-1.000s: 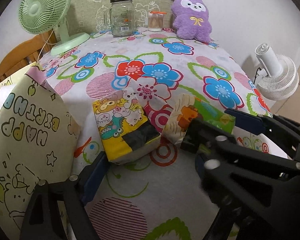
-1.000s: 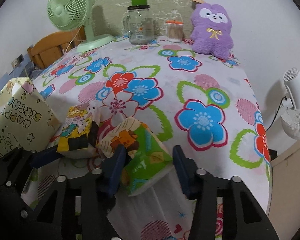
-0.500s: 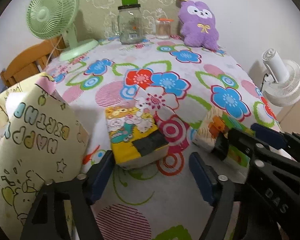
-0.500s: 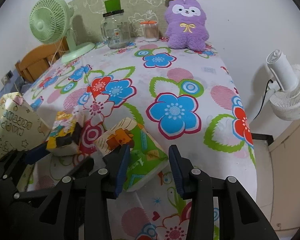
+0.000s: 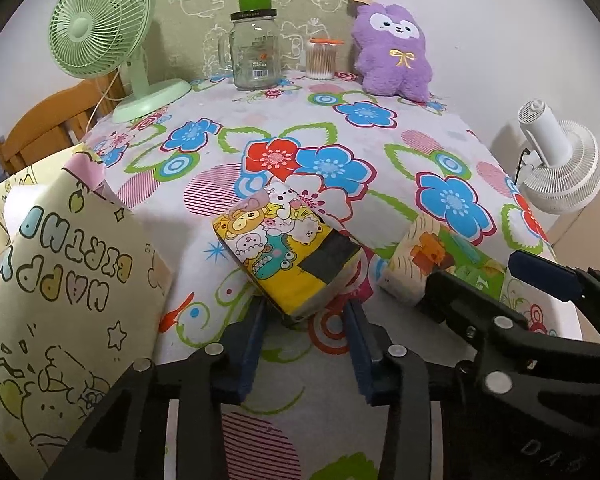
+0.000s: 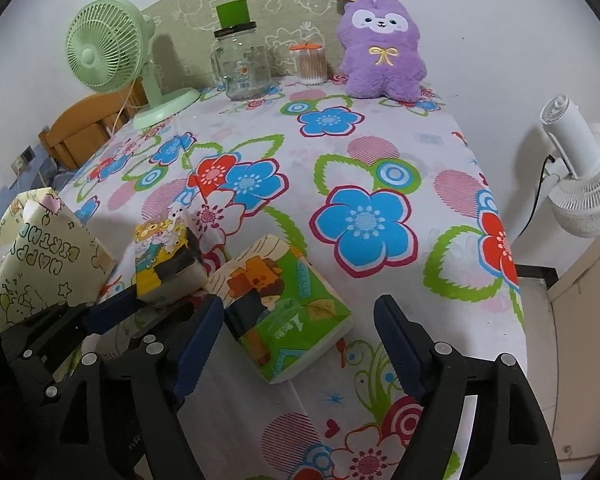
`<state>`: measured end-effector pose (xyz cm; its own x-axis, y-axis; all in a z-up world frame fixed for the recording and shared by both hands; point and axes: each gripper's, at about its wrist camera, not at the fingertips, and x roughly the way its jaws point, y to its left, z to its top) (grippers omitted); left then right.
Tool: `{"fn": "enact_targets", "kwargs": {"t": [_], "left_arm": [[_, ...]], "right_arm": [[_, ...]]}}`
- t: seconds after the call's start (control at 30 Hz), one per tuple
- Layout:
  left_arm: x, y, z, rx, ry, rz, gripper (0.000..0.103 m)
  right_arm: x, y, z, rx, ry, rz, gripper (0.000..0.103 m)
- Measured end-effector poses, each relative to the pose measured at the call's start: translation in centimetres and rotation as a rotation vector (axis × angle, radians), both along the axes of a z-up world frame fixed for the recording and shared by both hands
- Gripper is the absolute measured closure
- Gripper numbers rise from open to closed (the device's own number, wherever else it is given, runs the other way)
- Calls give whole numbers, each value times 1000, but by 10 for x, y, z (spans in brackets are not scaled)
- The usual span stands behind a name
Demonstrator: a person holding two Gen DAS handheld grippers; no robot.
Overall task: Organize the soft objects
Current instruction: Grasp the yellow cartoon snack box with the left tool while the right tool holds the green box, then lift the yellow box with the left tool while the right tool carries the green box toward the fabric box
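A yellow cartoon tissue pack point(image 5: 288, 256) lies on the flowered tablecloth; it also shows in the right wrist view point(image 6: 164, 264). My left gripper point(image 5: 304, 320) is open, its blue pads on either side of the pack's near end. A green tissue pack point(image 6: 288, 304) lies to its right, also in the left wrist view point(image 5: 440, 264). My right gripper point(image 6: 298, 328) is open wide around its near end. A purple plush point(image 5: 394, 52) stands at the table's far edge.
A "Happy Birthday" gift bag point(image 5: 60, 300) stands at the left edge. At the back stand a green fan point(image 5: 104, 36), a glass jar point(image 5: 256, 52) and a swab pot point(image 5: 320, 60). A white fan point(image 6: 580, 176) stands off the table's right edge point(image 6: 512, 264).
My left gripper has moved onto the yellow pack and narrowed around its near end. My right gripper has opened wider around the green pack, which now lies flat on the cloth.
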<state>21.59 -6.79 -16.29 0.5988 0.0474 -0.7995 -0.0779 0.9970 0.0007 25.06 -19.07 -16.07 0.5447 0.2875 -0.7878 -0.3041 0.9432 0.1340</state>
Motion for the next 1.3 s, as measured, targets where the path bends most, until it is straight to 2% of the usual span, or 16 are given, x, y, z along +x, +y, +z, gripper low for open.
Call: {"fn": "enact_targets", "kwargs": {"t": [0.17, 0.3, 0.33, 0.43, 0.5, 0.67, 0.83, 1.3], "left_arm": [[-3, 1, 0, 7, 2, 2, 63], [-5, 2, 0, 12, 1, -3, 62], [-6, 2, 0, 17, 0, -4, 60], [-6, 3, 0, 64, -6, 35, 38], [-7, 4, -1, 66, -8, 37, 37], [-7, 3, -1, 66, 1, 39, 33], [-2, 1, -2, 19, 38, 29, 25], [15, 1, 11, 18, 3, 87, 23]], "right_arm": [[2, 7, -3, 1, 2, 18, 15], [7, 12, -9, 11, 19, 28, 14], [8, 13, -10, 9, 25, 25, 14], [13, 15, -16, 2, 48, 0, 15], [13, 17, -16, -18, 39, -6, 18], [12, 16, -15, -54, 31, -34, 34], [10, 10, -13, -50, 35, -50, 38], [23, 3, 7, -7, 12, -87, 38]]}}
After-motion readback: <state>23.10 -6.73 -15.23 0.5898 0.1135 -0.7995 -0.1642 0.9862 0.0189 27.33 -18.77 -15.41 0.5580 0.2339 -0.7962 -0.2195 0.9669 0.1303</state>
